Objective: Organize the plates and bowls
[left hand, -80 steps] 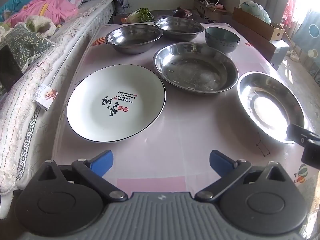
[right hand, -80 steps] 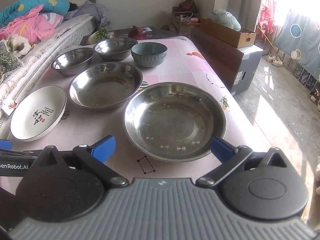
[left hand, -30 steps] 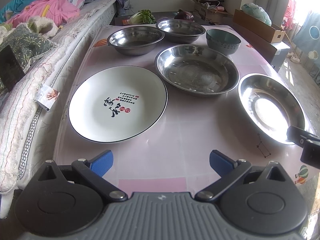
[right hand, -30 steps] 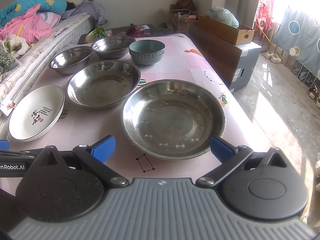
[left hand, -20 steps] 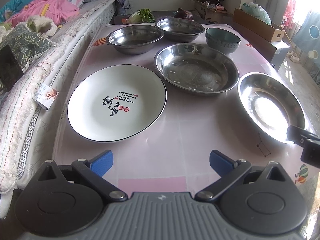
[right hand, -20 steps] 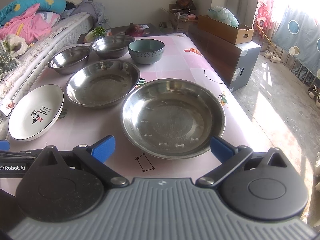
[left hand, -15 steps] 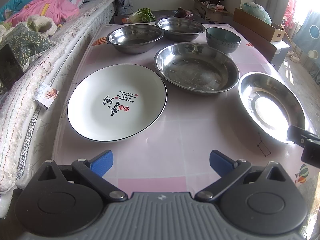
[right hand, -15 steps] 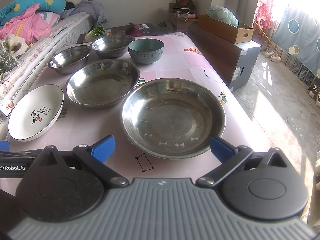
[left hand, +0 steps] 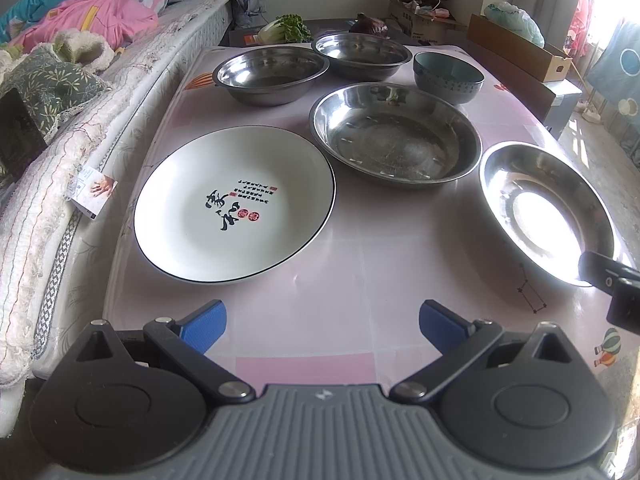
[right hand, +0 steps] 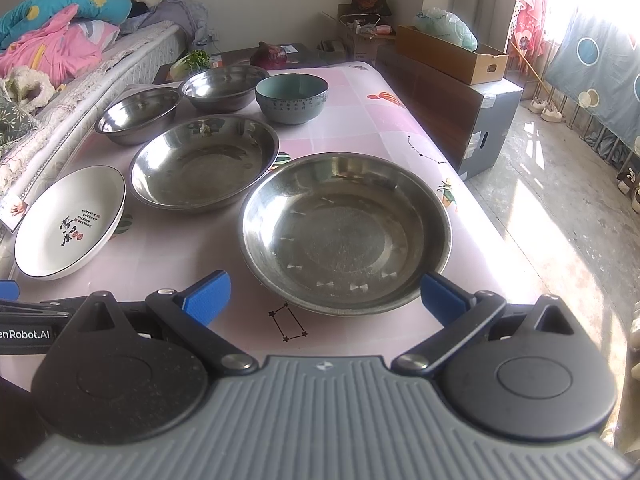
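Both grippers idle over the near edge of the worktop [left hand: 360, 280], fingers apart, holding nothing.

Left gripper [left hand: 322, 326] sits in front of the white plate [left hand: 234, 204], which lies flat near the bed [left hand: 52, 168] side; blue fingers [left hand: 204, 326] spread wide, not touching it. Right gripper [right hand: 325, 298] faces the near steel dish [right hand: 346, 232], fingers [right hand: 208, 298] wide apart either side of its near rim, contact unclear. Second steel dish [right hand: 204, 162] sits just behind and left of it, close to the white plate. Back row: two steel bowls [right hand: 138, 114] [right hand: 224, 86] side by side, teal bowl [right hand: 292, 98] at the right end. All dishes separate, none stacked. Cardboard box [right hand: 452, 54] on a cabinet right of the worktop.
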Motion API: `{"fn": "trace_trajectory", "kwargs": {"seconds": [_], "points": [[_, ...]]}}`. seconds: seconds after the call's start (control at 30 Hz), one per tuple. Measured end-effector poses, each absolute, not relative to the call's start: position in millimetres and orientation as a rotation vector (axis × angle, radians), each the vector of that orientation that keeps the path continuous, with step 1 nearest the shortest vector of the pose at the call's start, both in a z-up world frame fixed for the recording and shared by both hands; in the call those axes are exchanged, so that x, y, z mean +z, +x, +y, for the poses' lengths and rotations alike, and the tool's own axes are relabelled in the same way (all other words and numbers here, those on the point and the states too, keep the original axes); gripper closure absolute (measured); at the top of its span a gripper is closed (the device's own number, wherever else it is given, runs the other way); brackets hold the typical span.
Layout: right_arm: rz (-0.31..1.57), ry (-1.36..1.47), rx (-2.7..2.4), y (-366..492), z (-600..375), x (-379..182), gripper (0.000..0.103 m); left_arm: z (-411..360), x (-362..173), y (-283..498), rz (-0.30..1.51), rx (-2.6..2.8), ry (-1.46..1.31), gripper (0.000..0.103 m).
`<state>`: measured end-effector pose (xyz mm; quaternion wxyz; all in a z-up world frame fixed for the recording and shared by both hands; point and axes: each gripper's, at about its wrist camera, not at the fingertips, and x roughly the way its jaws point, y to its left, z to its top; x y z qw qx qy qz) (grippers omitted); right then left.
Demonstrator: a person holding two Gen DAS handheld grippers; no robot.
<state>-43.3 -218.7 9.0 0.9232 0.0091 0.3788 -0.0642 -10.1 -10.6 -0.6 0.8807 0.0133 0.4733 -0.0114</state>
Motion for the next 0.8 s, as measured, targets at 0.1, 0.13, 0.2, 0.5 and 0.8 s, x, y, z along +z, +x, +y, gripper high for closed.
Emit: {"fn": "trace_trajectory", "kwargs": {"seconds": [0.1, 0.13, 0.2, 0.5, 0.8], "points": [[0.747, -0.003, -0.132, -40.2, -219.5, 15.4, 0.001, -4.8, -0.5, -5.1, 0.984, 0.008, 0.032, 0.0], [0.737, -0.014, -0.13, -38.1, -219.4, 19.5, 0.001, -2.8, 0.7, -3.3, 0.98, 0.013, 0.036, 0.0], [0.727, -0.046, -0.136, -31.5, -218.4, 28.7, 0.001, 1.6, 4.2, 1.5, 0.965, 0.029, 0.047, 0.001], [0.625, -0.034, -0.045, -10.1, -224.5, 65.5, 0.001, 28.0, 28.9, 30.6, 0.886, 0.083, 0.05, 0.001], [0.586, 0.107, 0.084, 22.2, -240.3, 73.2, 0.001, 43.5, 49.0, 66.2, 0.85, 0.114, 0.071, 0.0]]}}
